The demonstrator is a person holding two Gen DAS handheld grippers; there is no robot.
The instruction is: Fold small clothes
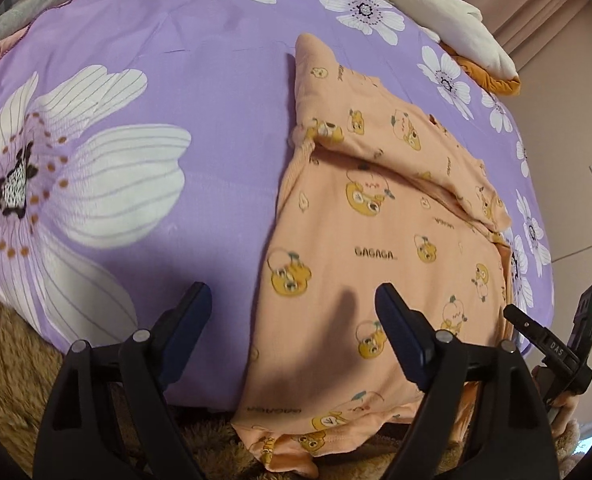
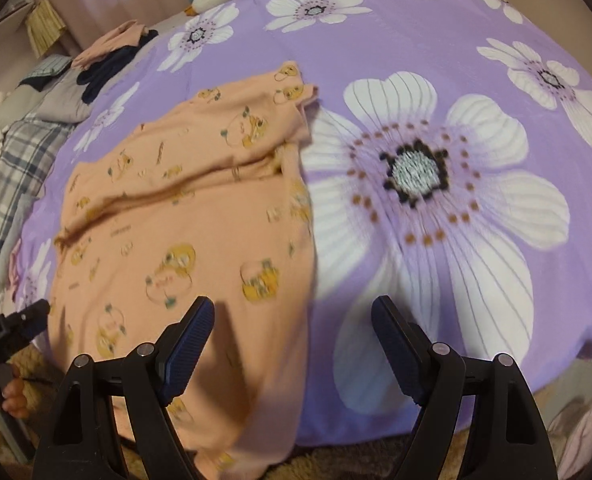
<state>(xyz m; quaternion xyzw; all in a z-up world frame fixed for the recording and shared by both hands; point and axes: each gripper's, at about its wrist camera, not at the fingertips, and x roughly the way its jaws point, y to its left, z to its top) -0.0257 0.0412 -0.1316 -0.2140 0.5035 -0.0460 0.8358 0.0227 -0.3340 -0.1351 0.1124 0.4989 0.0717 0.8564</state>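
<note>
A small peach garment printed with yellow cartoon animals lies on the purple flowered bedsheet, a sleeve folded across its upper part. Its lower hem hangs over the near bed edge. My left gripper is open and empty, just above the garment's left edge near the hem. In the right wrist view the same garment lies left of centre. My right gripper is open and empty above the garment's right edge. The other gripper shows at the edge of each view, in the left wrist view and in the right wrist view.
A white and orange plush toy lies at the far end of the bed. Folded grey, plaid and dark clothes are piled along the bed's left side. A brown shaggy rug lies below the near bed edge.
</note>
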